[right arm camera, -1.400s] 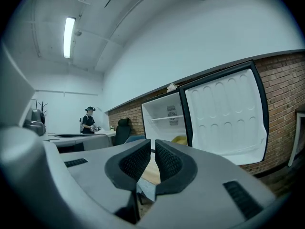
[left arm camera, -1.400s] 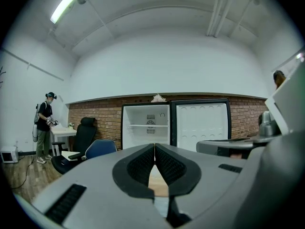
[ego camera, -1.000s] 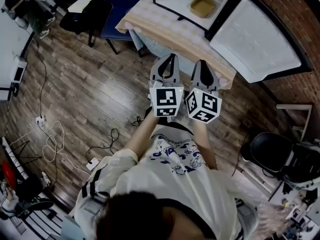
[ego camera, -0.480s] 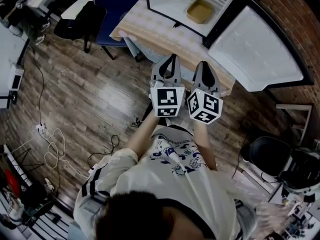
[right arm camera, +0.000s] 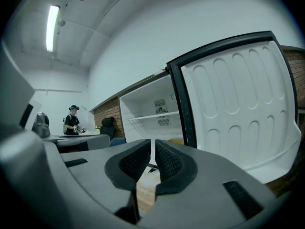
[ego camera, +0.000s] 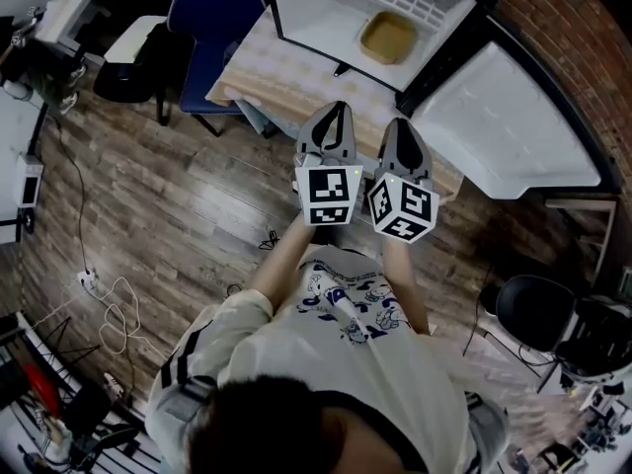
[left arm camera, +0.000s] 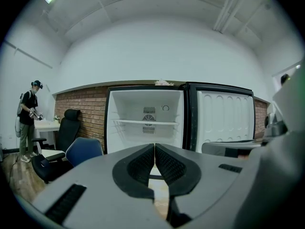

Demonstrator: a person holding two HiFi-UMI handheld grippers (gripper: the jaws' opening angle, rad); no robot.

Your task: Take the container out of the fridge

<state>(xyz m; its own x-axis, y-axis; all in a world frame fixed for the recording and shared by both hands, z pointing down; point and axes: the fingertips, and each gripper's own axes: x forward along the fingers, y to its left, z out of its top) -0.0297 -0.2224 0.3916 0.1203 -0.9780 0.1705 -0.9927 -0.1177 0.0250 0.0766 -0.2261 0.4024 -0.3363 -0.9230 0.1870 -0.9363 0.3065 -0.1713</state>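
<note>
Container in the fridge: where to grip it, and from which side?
Probably the near wall of the container, one jaw inside and one outside, coming straight in through the open front of the fridge. It looks like a shallow open tray lying flat, its rim facing up, and the door is swung aside to the right.

Worn wood-plank floor (ego camera: 178,196), red brick wall (ego camera: 583,57), blue chair (ego camera: 212,18), black office chair (ego camera: 538,309).

Left gripper (ego camera: 335,117) and right gripper (ego camera: 399,128) side by side, forearms forward, jaws together, empty
</note>
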